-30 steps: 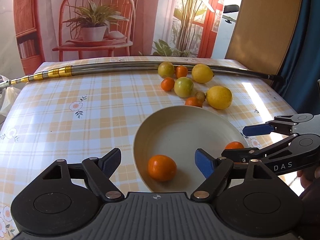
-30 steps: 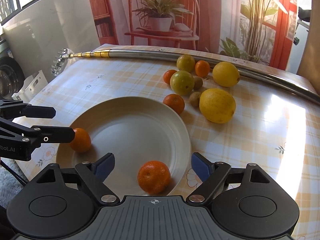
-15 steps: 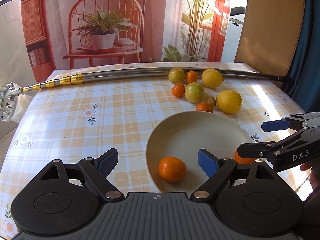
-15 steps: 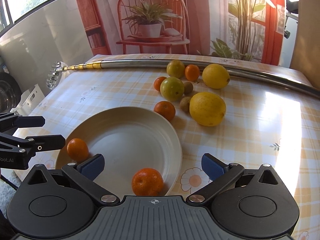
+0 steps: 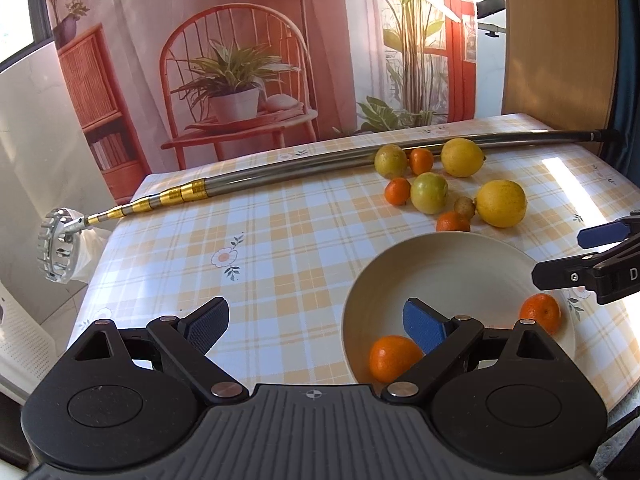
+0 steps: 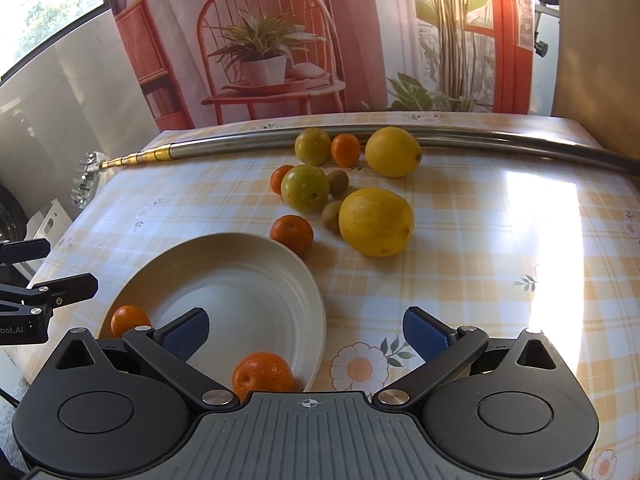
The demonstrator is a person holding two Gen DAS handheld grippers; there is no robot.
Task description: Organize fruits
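Note:
A cream plate (image 5: 448,264) (image 6: 240,276) holds two tangerines (image 5: 394,358) (image 6: 262,374), one near each rim. More fruit lies loose behind it: two big lemons (image 6: 376,222), a green-yellow fruit (image 6: 305,193), small tangerines (image 6: 291,234) and kiwis. My left gripper (image 5: 316,322) is open and empty, over the plate's left edge. My right gripper (image 6: 306,330) is open and empty above the plate's right rim; in the left wrist view it (image 5: 584,256) shows at the right edge.
A long metal pole with a gold section and a toothed head (image 5: 248,182) (image 6: 224,146) lies across the back of the checked tablecloth (image 5: 256,240). A printed backdrop stands behind. The table's left edge drops to the floor.
Both grippers have pulled back and risen, so the plate and fruit look farther away. The left view has swung left. Both stay open; the tangerines in the plate have not moved.

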